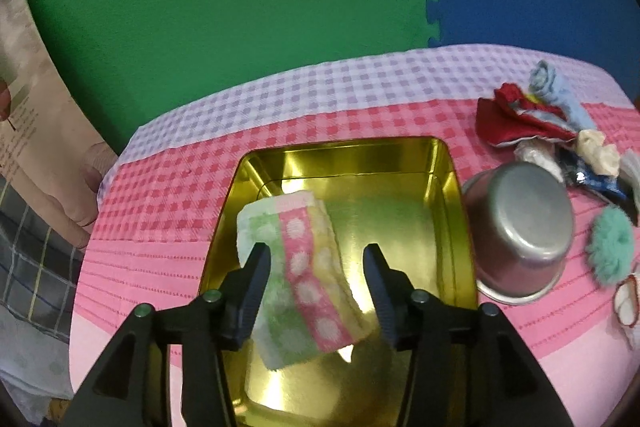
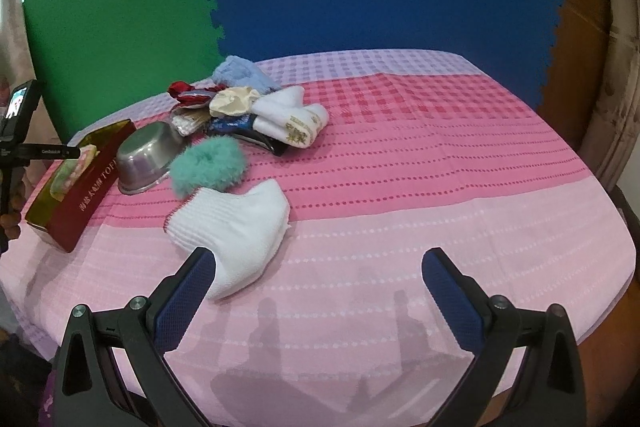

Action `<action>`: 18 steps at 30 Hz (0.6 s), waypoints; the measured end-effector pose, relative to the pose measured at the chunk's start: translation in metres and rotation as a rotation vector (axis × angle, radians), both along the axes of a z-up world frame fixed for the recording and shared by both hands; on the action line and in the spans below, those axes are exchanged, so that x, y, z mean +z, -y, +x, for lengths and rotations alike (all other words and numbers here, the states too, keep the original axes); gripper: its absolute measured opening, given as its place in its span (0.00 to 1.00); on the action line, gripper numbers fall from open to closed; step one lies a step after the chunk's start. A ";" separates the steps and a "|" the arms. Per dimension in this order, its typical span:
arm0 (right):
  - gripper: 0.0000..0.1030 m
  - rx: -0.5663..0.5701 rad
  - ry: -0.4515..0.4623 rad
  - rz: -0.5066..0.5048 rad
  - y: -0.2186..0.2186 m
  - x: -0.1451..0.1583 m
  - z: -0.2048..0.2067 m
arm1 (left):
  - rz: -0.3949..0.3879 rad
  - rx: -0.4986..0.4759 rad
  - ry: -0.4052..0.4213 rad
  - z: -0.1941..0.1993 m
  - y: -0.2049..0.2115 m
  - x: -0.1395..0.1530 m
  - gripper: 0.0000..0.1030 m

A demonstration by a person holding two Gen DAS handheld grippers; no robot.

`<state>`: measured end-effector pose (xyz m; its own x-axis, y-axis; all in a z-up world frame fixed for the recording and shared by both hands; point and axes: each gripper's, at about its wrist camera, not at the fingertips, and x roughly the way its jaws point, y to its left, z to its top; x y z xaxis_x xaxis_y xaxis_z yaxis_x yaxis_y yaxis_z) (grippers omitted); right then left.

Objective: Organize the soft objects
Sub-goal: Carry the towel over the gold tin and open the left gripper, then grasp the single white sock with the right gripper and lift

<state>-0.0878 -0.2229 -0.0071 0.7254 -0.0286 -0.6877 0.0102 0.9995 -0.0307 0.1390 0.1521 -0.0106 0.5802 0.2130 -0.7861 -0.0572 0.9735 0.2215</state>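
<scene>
A folded towel (image 1: 304,279) striped green, pink and yellow with white dots leans inside the open gold tin (image 1: 440,187). My left gripper (image 1: 316,251) is open above the tin, one finger on each side of the towel; its pads do not press on it. The right wrist view shows the tin's red side (image 2: 86,195) at the far left. My right gripper (image 2: 318,257) stands open over the pink cloth with nothing between its fingers. A white sock (image 2: 236,227) lies just beyond its left finger. A teal fluffy scrunchie (image 2: 208,163) lies behind the sock.
An upturned steel bowl (image 1: 524,227) sits right of the tin. Behind it lies a pile of soft items (image 2: 240,99), including folded white socks (image 2: 292,123). Green and blue foam mats back the table. A camera on a stand (image 2: 20,107) is at the left edge.
</scene>
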 end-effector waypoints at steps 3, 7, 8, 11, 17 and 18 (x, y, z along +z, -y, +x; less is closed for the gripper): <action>1.00 0.026 0.018 0.003 -0.004 0.004 -0.001 | -0.089 0.005 0.044 -0.020 0.000 0.015 0.48; 1.00 0.077 0.025 0.002 -0.014 0.008 0.001 | -0.181 0.010 0.098 -0.057 0.005 0.033 0.50; 1.00 0.093 0.024 -0.001 -0.017 0.009 0.003 | -0.195 0.009 0.105 -0.066 0.007 0.035 0.51; 1.00 0.132 0.009 -0.016 -0.026 0.006 0.010 | -0.236 0.017 0.110 -0.097 0.011 0.038 0.52; 1.00 0.215 -0.008 -0.079 -0.046 -0.001 0.024 | -0.309 0.084 0.085 -0.147 0.007 0.023 0.52; 1.00 0.228 -0.018 -0.075 -0.048 -0.003 0.026 | -0.316 0.097 0.084 -0.154 0.005 0.020 0.52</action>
